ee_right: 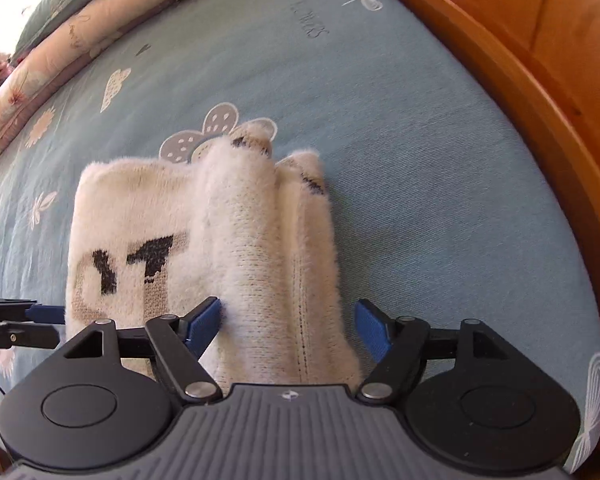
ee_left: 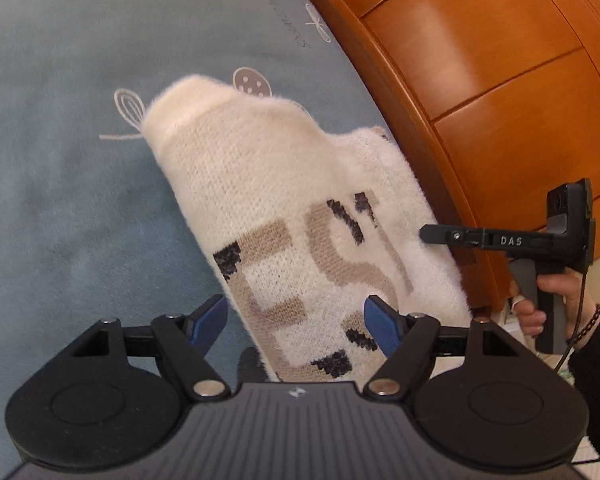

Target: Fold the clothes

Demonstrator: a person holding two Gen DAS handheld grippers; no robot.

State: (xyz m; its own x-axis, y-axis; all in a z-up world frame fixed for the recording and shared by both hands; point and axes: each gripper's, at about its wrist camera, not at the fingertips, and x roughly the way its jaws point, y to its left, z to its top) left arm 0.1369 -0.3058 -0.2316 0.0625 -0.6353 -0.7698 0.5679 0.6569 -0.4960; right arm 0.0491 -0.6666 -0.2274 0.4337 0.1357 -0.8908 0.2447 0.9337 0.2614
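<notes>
A cream fuzzy knitted sweater [ee_left: 300, 208] with beige and black letters lies folded on the blue-grey patterned bedsheet [ee_left: 80, 200]. My left gripper [ee_left: 296, 324] hovers over its near end, blue pads wide apart and pressing on nothing. At the right of the left wrist view, a hand [ee_left: 540, 304] holds my right gripper [ee_left: 424, 236] at the sweater's edge. In the right wrist view the sweater [ee_right: 236, 240] shows bunched lengthwise folds. My right gripper [ee_right: 290, 324] straddles those folds, open, with its right pad clear of the cloth. The left gripper [ee_right: 48, 324] enters at the left edge.
A polished wooden bed board [ee_left: 480, 80] curves along the right, close to the sweater. A rolled floral quilt [ee_right: 60, 40] lies along the far left of the bed. A dark fuzzy sleeve [ee_left: 596, 360] shows at the right.
</notes>
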